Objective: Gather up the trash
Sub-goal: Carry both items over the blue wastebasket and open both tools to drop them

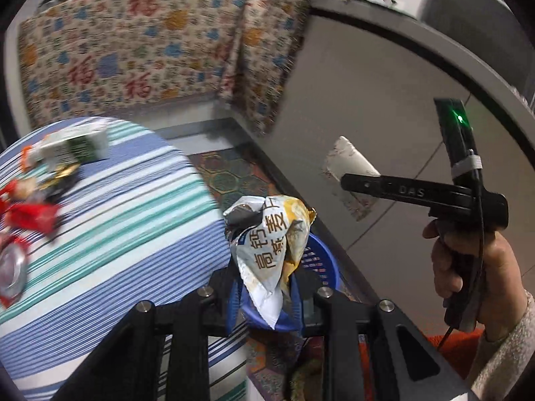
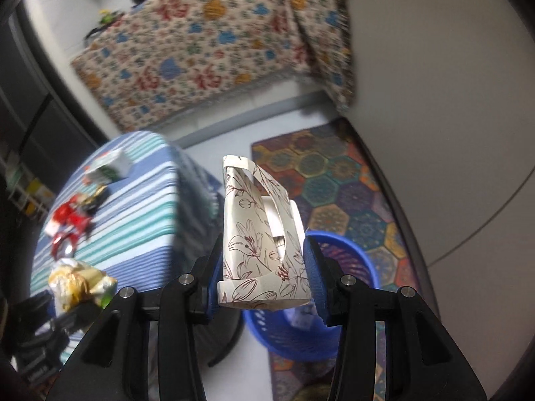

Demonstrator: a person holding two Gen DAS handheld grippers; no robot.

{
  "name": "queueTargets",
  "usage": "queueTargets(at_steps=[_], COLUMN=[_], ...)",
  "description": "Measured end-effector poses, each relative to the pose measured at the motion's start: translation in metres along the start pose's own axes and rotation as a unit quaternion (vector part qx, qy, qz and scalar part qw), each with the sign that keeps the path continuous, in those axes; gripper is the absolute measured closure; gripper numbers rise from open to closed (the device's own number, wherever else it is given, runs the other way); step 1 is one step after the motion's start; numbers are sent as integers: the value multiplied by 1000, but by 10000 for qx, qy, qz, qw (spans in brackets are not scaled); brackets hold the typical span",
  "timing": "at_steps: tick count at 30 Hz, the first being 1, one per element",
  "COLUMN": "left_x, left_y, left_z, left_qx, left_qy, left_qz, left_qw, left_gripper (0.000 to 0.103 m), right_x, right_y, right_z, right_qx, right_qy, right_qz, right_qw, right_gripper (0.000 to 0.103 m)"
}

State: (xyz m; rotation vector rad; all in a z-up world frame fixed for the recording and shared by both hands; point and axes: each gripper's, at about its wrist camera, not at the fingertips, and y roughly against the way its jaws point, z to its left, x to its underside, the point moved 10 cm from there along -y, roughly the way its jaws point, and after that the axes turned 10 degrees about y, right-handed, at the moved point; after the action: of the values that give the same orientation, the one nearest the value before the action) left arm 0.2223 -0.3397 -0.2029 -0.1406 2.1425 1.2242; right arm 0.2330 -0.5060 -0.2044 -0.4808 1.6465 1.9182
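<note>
My left gripper [image 1: 264,297] is shut on a crumpled white and yellow snack bag [image 1: 267,244] and holds it in the air over the blue basket [image 1: 322,260]. My right gripper [image 2: 264,280] is shut on a flattened floral paper cup [image 2: 257,234], held above the blue basket [image 2: 347,304] on the floor. The right gripper and its cup [image 1: 347,163] also show in the left wrist view, up and to the right of the bag. The snack bag [image 2: 77,284] shows at the lower left of the right wrist view.
A round table with a striped blue cloth [image 1: 127,227] holds more trash: a green and white carton [image 1: 77,145], red wrappers [image 1: 30,215] and a crushed can [image 1: 11,267]. A patterned rug [image 2: 337,180] lies under the basket. A floral-covered cabinet [image 1: 133,53] stands behind.
</note>
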Motion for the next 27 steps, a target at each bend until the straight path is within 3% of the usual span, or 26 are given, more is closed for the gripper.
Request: queueTargets(at_steps=[12,27], left_x=[14,26], left_y=[-95,-147], left_z=[-29,-38], left_qx=[12,-51], left_qy=[-89,-257], left_qz=[474,764], left_qw=[9988,9967], left_gripper=[78,78], right_x=[26,33], right_y=[-29,-39], right_z=[-48,-67], right_qx=[-209,-179], right_qy=[-706,-902], right_qz=[416,560], right_qw=[9964,9942], right_gripper=[57,56])
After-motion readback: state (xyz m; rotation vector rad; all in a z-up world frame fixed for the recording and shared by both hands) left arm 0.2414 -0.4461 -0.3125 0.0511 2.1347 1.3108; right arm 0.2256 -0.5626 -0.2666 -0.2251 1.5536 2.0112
